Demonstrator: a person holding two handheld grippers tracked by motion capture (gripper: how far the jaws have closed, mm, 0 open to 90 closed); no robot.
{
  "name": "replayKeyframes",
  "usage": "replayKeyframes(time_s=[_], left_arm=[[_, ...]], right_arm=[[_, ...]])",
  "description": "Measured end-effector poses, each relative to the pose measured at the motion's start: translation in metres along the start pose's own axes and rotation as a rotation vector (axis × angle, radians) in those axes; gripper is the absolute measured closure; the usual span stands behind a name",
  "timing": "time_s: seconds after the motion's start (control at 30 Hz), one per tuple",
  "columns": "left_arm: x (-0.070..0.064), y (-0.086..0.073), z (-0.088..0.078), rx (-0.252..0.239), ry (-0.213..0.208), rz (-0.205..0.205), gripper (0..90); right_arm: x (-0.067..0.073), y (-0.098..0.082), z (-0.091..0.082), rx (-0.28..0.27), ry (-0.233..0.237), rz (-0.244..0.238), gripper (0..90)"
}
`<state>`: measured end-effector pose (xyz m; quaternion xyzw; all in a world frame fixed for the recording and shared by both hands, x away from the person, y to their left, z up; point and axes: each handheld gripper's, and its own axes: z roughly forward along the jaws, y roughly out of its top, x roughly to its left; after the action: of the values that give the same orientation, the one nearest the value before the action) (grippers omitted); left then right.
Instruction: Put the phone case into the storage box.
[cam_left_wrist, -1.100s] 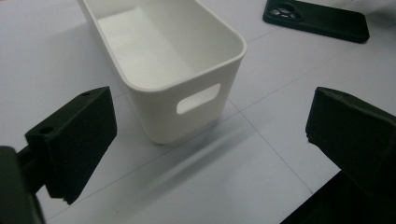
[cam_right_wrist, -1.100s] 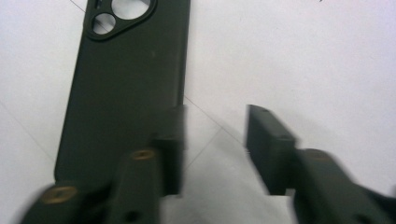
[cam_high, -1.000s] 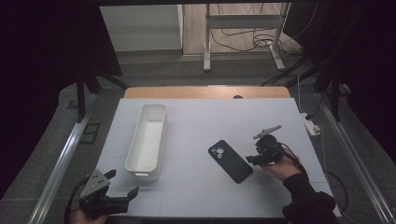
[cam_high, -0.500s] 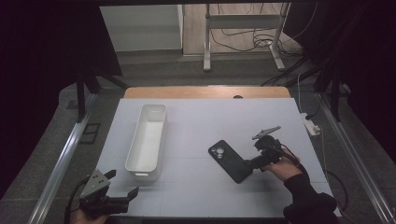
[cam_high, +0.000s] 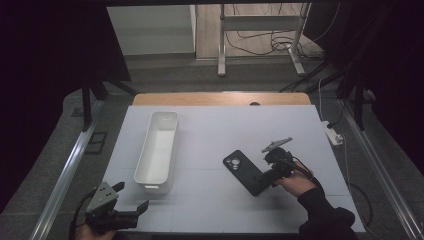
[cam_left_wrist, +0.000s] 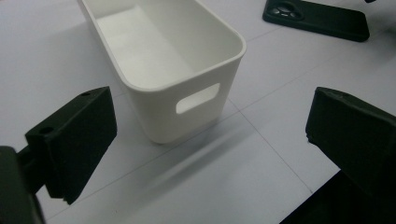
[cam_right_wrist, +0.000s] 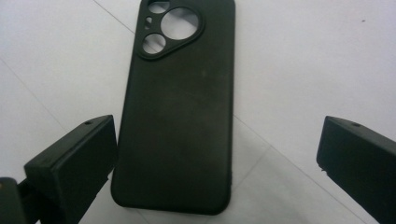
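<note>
Phone case awaits a grip

Phone case (cam_high: 246, 171) lies flat on the table (cam_high: 220, 130), well right of the bin (cam_high: 157, 150). Right gripper (cam_right_wrist: 217, 154) has just been opening; its spread jaws straddle the case's near end untouched. Left gripper (cam_high: 131, 200) idles agape near the bin. Next, likely: lower, then pinch the case's edges.

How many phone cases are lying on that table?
1. The black phone case lies flat on the right half of the table, just in front of the right gripper, right of the white bin.

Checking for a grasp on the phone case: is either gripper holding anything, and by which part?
Nothing is held. The right gripper stands open around the phone case; the left gripper is open.
</note>
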<state>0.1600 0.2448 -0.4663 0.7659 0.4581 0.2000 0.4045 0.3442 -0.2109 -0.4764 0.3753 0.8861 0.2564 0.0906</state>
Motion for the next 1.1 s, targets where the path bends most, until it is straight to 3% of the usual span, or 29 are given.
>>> replayKeyframes(time_s=[0.53, 1.1], left_arm=[[0.000, 0.000, 0.000, 0.002, 0.000, 0.002, 2.8], [0.000, 0.000, 0.000, 0.001, 0.000, 0.001, 2.7]], right_arm=[[0.024, 0.012, 0.013, 0.022, 0.017, -0.005, 0.0], [0.022, -0.002, 0.039, 0.082, -0.014, -0.024, 0.0]])
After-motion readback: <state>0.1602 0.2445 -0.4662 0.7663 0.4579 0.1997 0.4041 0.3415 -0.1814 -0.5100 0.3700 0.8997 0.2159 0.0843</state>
